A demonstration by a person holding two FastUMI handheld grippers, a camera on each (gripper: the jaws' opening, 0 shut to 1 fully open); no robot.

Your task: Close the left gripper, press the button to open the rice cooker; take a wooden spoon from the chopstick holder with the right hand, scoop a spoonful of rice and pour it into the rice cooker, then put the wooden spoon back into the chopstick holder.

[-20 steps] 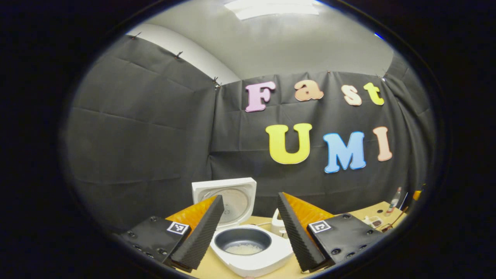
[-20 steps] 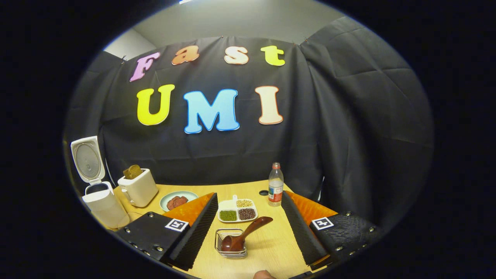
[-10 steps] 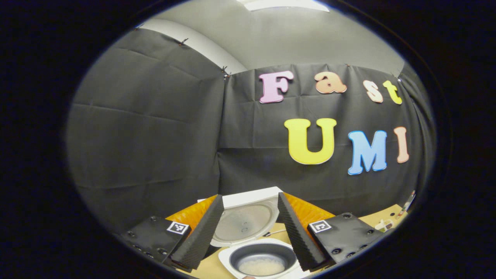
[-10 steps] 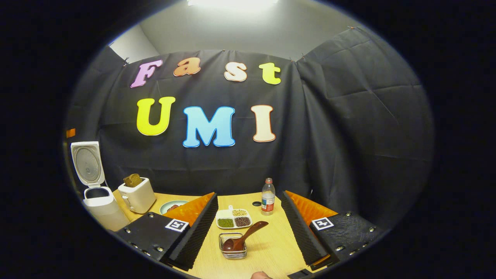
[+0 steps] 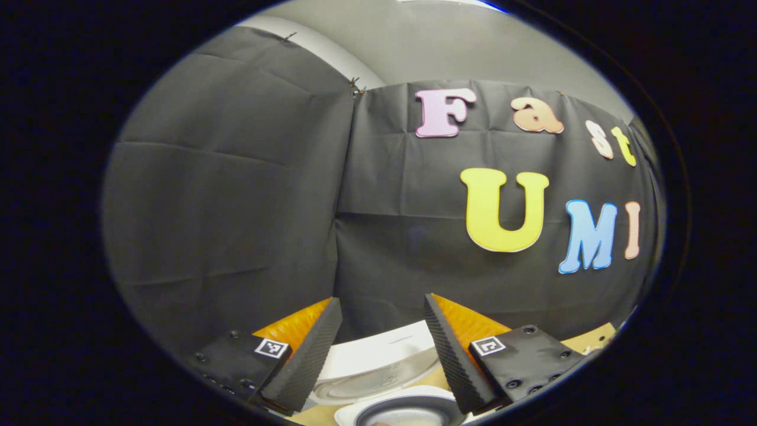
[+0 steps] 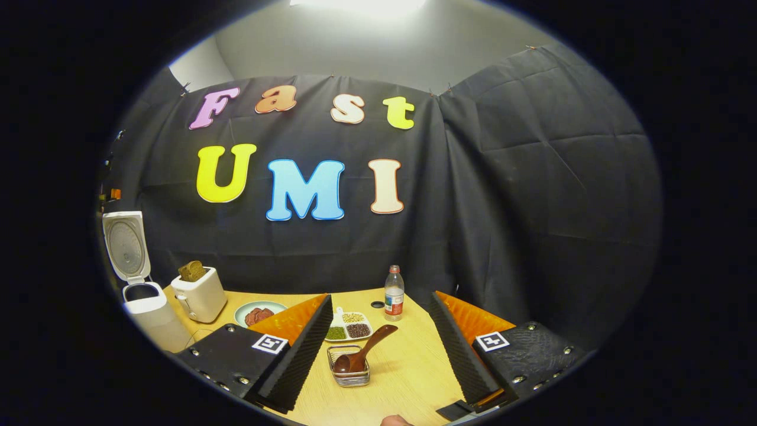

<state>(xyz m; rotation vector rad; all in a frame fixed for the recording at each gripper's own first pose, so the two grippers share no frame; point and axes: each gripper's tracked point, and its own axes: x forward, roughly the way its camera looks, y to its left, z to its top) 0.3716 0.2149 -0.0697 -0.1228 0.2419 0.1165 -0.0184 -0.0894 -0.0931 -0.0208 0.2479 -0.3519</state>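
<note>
The rice cooker point(image 6: 142, 284) stands with its lid up, and the wooden spoon point(image 6: 362, 352) rests bowl-down in the wire chopstick holder point(image 6: 350, 373), so the task looks finished, with withdrawal as the step in hand. To do it well, both tools should lift clear without brushing the lid or the spoon's tilted handle.

The right tool point(image 6: 378, 355) is spread wide and holds nothing; the holder sits between and just ahead of its fingers, and the sectioned dish point(image 6: 349, 325) and bottle point(image 6: 393, 294) lie farther ahead on the surface point(image 6: 408, 373).

The left tool point(image 5: 381, 346) is likewise spread and empty. The left gripper view gives what the other cannot: the cooker's inner pot point(image 5: 408, 414) just below and between its fingers, with pale rice apparently inside. The right gripper view alone places the toaster point(image 6: 198, 293) and plate point(image 6: 257, 312) beside the cooker.
</note>
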